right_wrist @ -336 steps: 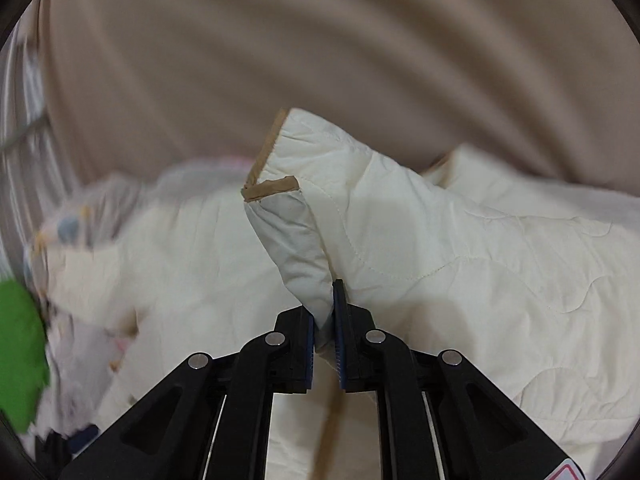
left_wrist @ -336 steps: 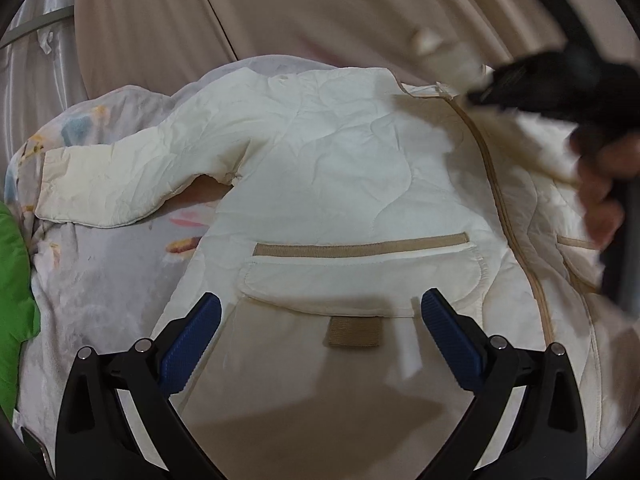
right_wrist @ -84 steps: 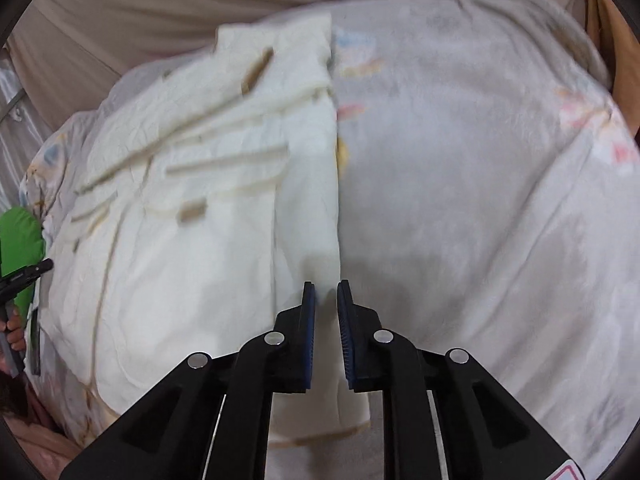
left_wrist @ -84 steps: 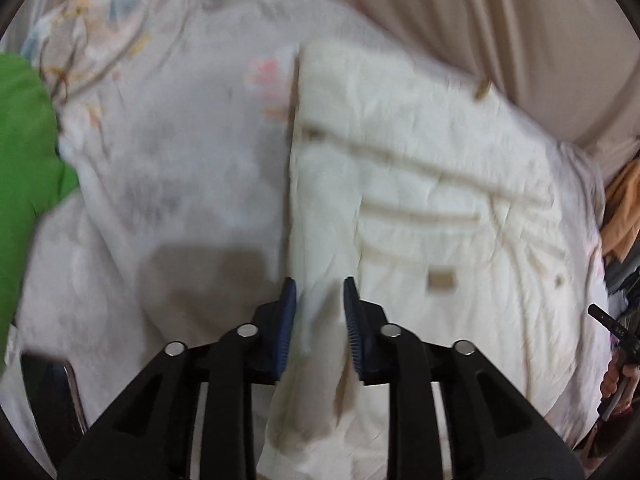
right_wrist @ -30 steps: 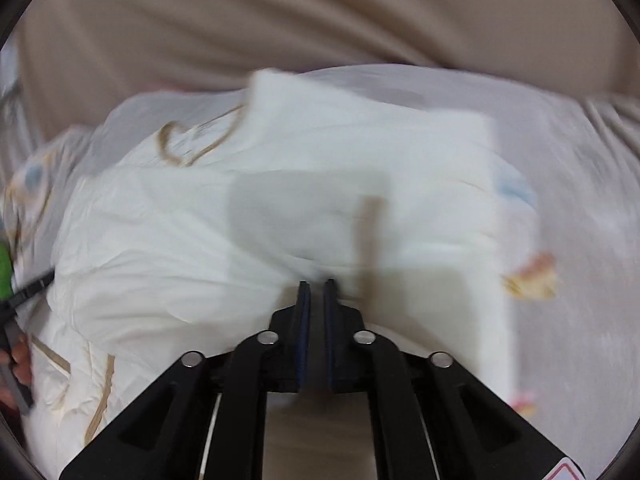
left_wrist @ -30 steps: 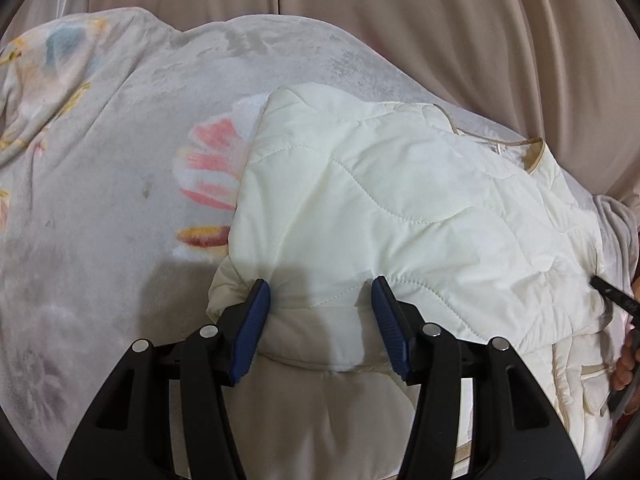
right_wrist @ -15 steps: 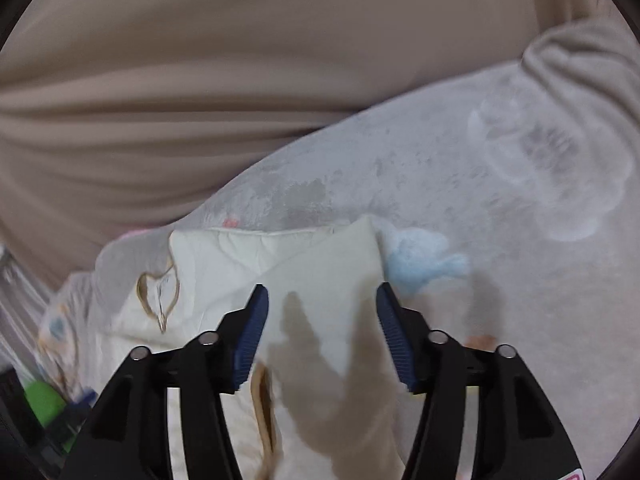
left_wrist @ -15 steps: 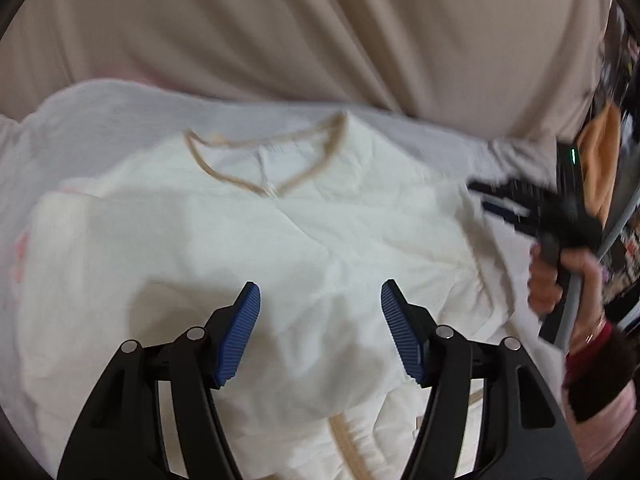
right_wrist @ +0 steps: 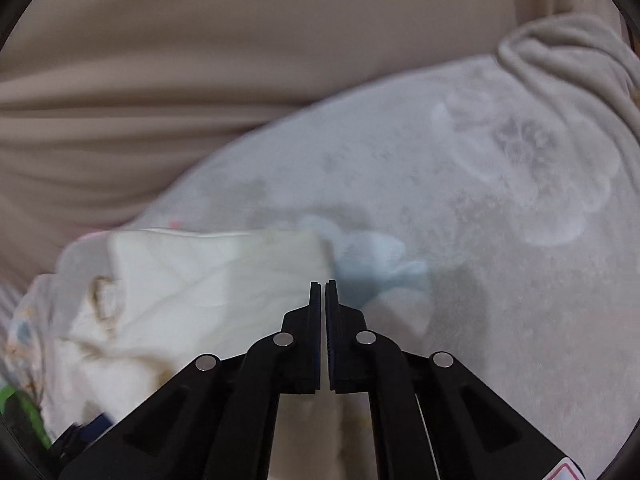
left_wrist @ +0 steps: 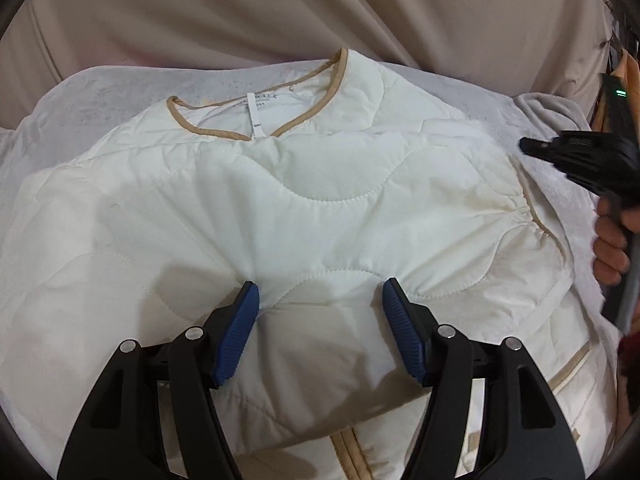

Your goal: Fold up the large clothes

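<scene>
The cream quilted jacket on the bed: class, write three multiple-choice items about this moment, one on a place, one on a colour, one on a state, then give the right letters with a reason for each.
1. Where is the jacket's neckline in the left wrist view?
A. At the far side of the jacket from the camera
B. Between the left gripper's fingers
C. Under the person's hand

2. What colour is the trim around the neckline?
A. Green
B. Tan
C. Black

3. How does the right gripper stand?
A. Wide open over the jacket
B. Shut on a sleeve
C. Shut, with nothing between its fingers

Answers:
1 A: the neckline lies toward the curtain, far beyond the left gripper.
2 B: the trim is tan against the cream jacket.
3 C: the right gripper shows only a thin slit between its pads, with no fabric in it.
</scene>
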### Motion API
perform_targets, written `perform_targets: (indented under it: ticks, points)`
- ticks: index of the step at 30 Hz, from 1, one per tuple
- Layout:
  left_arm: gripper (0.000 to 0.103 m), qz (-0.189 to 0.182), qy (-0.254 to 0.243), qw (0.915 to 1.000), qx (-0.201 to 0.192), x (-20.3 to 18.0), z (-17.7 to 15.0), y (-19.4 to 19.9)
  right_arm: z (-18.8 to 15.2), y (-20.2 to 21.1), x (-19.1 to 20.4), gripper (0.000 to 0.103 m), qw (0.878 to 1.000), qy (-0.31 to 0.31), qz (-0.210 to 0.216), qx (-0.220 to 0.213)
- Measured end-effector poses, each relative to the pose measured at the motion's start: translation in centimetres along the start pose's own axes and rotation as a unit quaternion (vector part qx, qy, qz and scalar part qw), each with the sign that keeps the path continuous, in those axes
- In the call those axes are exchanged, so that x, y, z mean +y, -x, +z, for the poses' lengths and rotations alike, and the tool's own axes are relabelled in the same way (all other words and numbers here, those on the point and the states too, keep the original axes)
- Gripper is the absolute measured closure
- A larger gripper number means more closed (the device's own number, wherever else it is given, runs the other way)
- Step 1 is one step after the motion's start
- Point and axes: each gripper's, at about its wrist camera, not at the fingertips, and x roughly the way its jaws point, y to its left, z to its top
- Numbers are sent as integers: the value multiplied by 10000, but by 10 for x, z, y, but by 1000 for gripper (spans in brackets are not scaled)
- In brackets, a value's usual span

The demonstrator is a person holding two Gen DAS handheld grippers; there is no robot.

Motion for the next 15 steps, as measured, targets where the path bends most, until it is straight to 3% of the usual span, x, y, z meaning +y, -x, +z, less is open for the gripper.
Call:
perform_targets:
  ticks: [1,4,8,9,12,13,15]
  points:
    - [41,-17,32,10000,-38,3,-2,6,-9,15,14,93,9996,221,144,-22]
    - [41,-30,50,9999,-137,9,-7,25,-48,36,57,93,9932,1041,434,298]
    - [37,452,-71,9989,-61,21,-20,34,-107,22,88,94,9760,1992,74,876]
    - [37,579,-53,9983,-12,27,-24,36,-118,16,84,96,9741,2056,-108,940]
    - [36,842,99,9964,72,57,-40,50,-118,25,65,103,9815,1673,-28,926]
    - [36,916,144,9957,87,64,-44,55,-117,36,58,102,9848,1464,12,939]
    - [35,1126,316,9930,154,90,-60,74,-117,60,43,87,9883,1235,-274,848]
